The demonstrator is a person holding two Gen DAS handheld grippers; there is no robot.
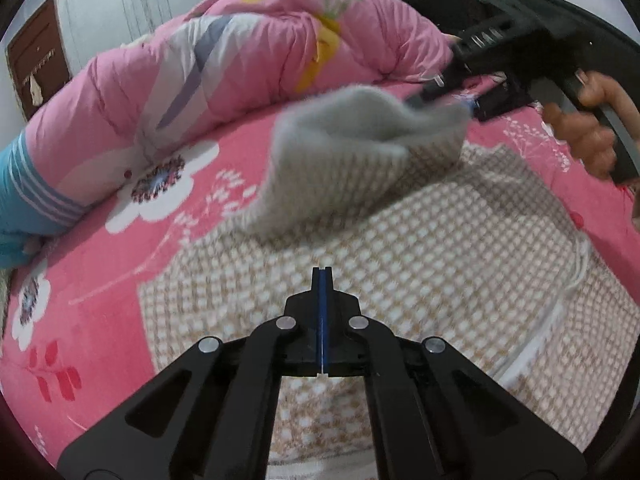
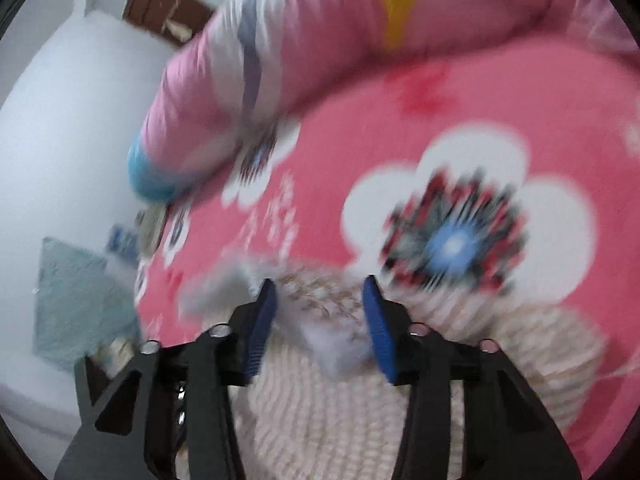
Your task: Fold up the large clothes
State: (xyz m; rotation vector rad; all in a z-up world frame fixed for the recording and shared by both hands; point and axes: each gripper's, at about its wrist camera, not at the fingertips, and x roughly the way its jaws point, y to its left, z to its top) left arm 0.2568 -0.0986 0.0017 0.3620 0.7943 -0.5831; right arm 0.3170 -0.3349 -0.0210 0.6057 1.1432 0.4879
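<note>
The checked beige-and-white garment (image 1: 420, 240) lies spread on the pink floral bedsheet (image 1: 100, 320), in front of the rolled pink quilt (image 1: 280, 48). One corner is folded up, grey lining showing. The left gripper (image 1: 322, 276) hovers over the garment, jaws fully closed, empty. The right gripper (image 2: 320, 300) stands partly open at the raised corner; motion blur hides whether its pads (image 2: 380, 332) press the fabric.

The garment (image 1: 400, 264) is woven in a tan-and-white check, with a plain grey underside (image 1: 344, 128) where it is turned up. The bed sheet (image 1: 100, 280) is hot pink with big white flowers, their centres blue, red and, through the blur, seemingly black. The quilt (image 1: 248, 60) is paler pink with yellow, grey and white patches.
</note>
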